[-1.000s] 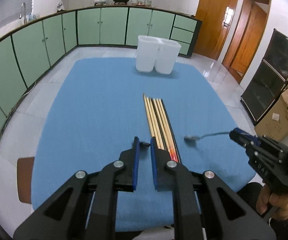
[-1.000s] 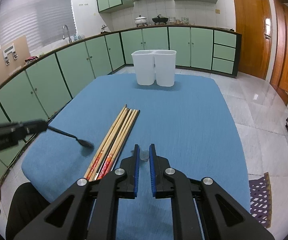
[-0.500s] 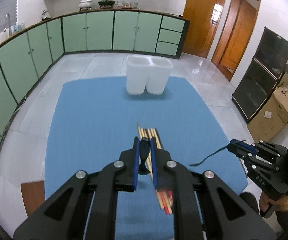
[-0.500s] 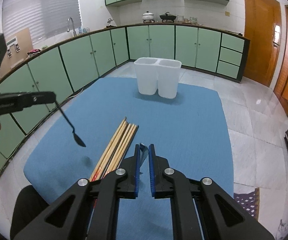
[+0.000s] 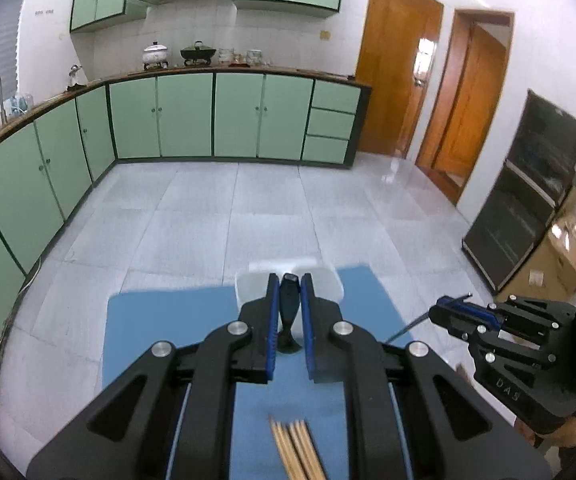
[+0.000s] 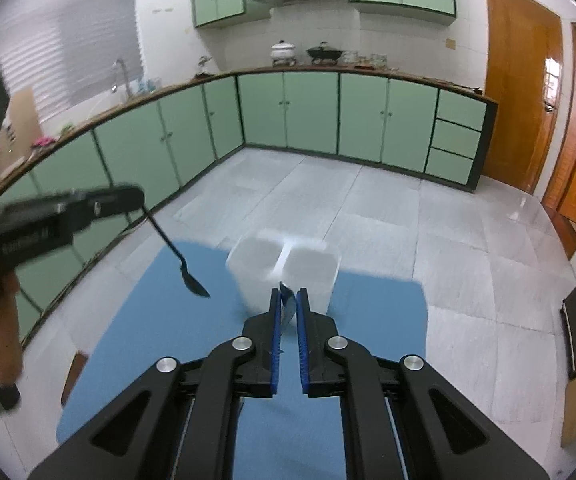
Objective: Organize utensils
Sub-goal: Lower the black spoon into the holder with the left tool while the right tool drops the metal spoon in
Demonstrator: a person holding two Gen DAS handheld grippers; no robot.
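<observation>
My left gripper (image 5: 289, 280) is shut on the handle of a black spoon (image 5: 289, 306); in the right wrist view the spoon (image 6: 186, 264) hangs bowl down to the left of the white two-compartment holder (image 6: 284, 270). My right gripper (image 6: 288, 294) is shut on a thin silver utensil (image 6: 287, 308), held just before the holder. The holder shows partly behind the left fingers (image 5: 248, 286). A bundle of wooden chopsticks (image 5: 294, 450) lies on the blue mat (image 5: 168, 332) below the left gripper. The right gripper also shows in the left wrist view (image 5: 450, 304).
The blue mat (image 6: 160, 320) covers the table; its far edge lies just past the holder, with grey tiled floor (image 6: 368, 208) beyond. Green kitchen cabinets (image 5: 184, 116) line the far wall and left side. A black glass cabinet (image 5: 536, 196) stands at right.
Both grippers have risen and moved forward toward the holder, each carrying its utensil. The chopsticks now lie behind and below them.
</observation>
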